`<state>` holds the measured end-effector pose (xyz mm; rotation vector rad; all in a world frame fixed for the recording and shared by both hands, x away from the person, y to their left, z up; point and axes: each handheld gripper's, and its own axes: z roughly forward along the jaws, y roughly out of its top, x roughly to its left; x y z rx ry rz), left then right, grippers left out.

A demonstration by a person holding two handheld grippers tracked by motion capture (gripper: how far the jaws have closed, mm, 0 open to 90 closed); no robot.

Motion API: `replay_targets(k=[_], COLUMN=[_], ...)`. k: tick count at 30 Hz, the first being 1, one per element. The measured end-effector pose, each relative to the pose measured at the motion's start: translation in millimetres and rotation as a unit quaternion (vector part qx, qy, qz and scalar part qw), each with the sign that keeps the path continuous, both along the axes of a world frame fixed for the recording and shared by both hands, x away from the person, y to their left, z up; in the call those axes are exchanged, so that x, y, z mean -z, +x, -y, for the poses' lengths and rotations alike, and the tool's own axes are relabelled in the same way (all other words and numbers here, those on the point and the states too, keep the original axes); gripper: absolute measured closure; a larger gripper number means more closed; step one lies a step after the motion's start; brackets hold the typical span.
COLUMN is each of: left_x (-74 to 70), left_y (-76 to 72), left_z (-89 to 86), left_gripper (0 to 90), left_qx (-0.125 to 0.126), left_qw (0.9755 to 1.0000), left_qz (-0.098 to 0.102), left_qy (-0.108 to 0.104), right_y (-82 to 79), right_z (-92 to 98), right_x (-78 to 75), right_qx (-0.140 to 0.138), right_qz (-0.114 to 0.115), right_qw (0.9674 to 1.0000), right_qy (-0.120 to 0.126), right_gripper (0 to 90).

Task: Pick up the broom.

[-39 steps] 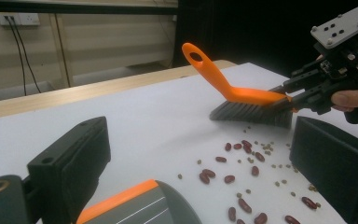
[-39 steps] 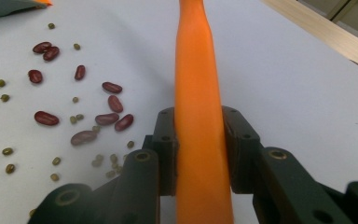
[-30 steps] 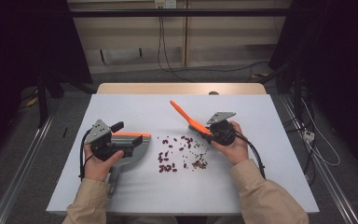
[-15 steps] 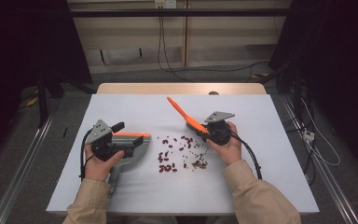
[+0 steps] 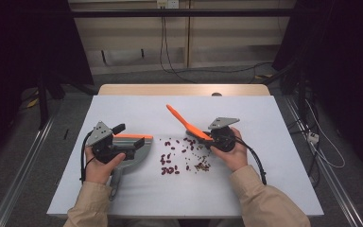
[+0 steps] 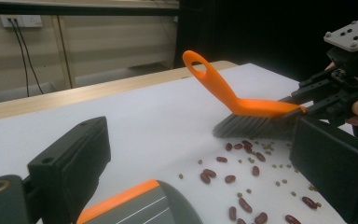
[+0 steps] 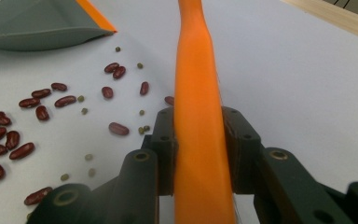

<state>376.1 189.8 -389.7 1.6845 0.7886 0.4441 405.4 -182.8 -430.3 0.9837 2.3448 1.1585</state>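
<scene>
My right gripper [image 5: 207, 137] is clamped on the orange brush [image 7: 196, 121], bristles down at the far edge of the beans [image 5: 182, 156]. My left gripper [image 5: 127, 144] holds the dustpan [image 5: 139, 153] just beside the beans, on their other side. A hard sweep could flick beans past the dustpan and off the counter [image 5: 274, 142]; the brush could also twist in my grip.

No readable text, label, brand, number or sign anywhere: none on the brush [image 6: 242, 105], none on the dustpan [image 5: 131, 146] left of the beans [image 5: 182, 156], none on either gripper, none on the wall socket [image 6: 21, 20] behind the table [image 5: 283, 123].
</scene>
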Motion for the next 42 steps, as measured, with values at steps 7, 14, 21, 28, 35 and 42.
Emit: replay_targets(k=[7,14,21,28,35,42], left_x=[0.1,-0.2,-0.4,0.7,1.1,1.2], left_y=[-0.3,-0.7,-1.1,-1.8,-2.1,-2.2], left_z=[0.2,0.3,-0.4,-0.7,-0.2,-0.7], left_gripper=[5.2,5.2,5.2,5.2,5.2,5.2], left_qx=[-0.001,0.0,0.001,0.0,0.0,-0.001], left_qw=[1.0,1.0,1.0,1.0,1.0,1.0], left_qz=[0.0,0.001,0.003,0.001,0.001,0.001], left_qy=[0.001,0.002,0.003,0.005,0.005,0.006], right_y=[-9.6,-18.7,-26.3,-33.8,-39.8,-45.0], right_z=[-3.6,-10.3,-11.3,-16.8,-18.5,-18.7], right_x=[-0.1,-0.7,-0.3,-0.8,-0.6,-0.5], right_qx=[-0.01,-0.021,-0.026,-0.032,-0.04,-0.047], right_qz=[0.002,0.007,0.012,0.016,0.016,0.015], right_qw=[1.0,0.9998,0.9996,0.9994,0.9991,0.9988], right_qy=[0.002,0.0,0.0,0.001,0.002,0.007], right_gripper=[69.6,69.7,69.7,69.8,69.8,69.8])
